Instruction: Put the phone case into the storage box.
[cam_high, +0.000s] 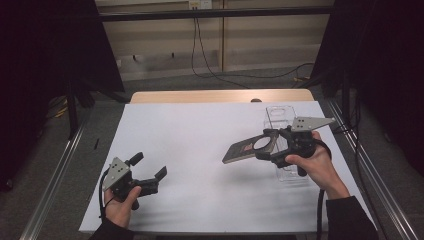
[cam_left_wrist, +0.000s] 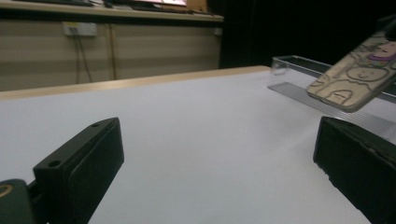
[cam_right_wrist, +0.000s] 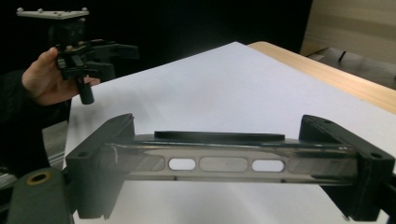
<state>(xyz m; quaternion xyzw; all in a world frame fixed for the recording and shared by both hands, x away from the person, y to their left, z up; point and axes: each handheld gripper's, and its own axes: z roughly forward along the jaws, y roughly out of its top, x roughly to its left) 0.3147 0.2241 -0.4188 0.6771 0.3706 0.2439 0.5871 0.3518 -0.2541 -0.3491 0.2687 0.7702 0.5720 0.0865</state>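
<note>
Clear plastic forms the phone case (cam_high: 250, 147) that the right gripper (cam_high: 280, 145) holds off the white table cover (cam_high: 200, 135), its free end slanting down toward the table's middle. In the right gripper view the two jaws press on opposite long edges of the case (cam_right_wrist: 229, 163), so that its side wall, with three button slots, spans the gap between them. The left gripper view shows the printed cartoon back of the case (cam_left_wrist: 355, 77) hanging in the air. Behind the right hand (cam_high: 317, 162) lies a clear plastic box (cam_high: 280, 117), flat on the cover. The left gripper (cam_high: 147, 175) hovers near the table's front left, jaws wide apart and empty; its hand (cam_high: 120, 205) grips the handle.

Handling, as judged: the case looks light and thin-walled, likely to flex or spring out if squeezed hard, and smooth enough to slip. A hold across the long edges near the middle, as here, seems soundest; the slotted side wall is the weakest place to pinch.
</note>
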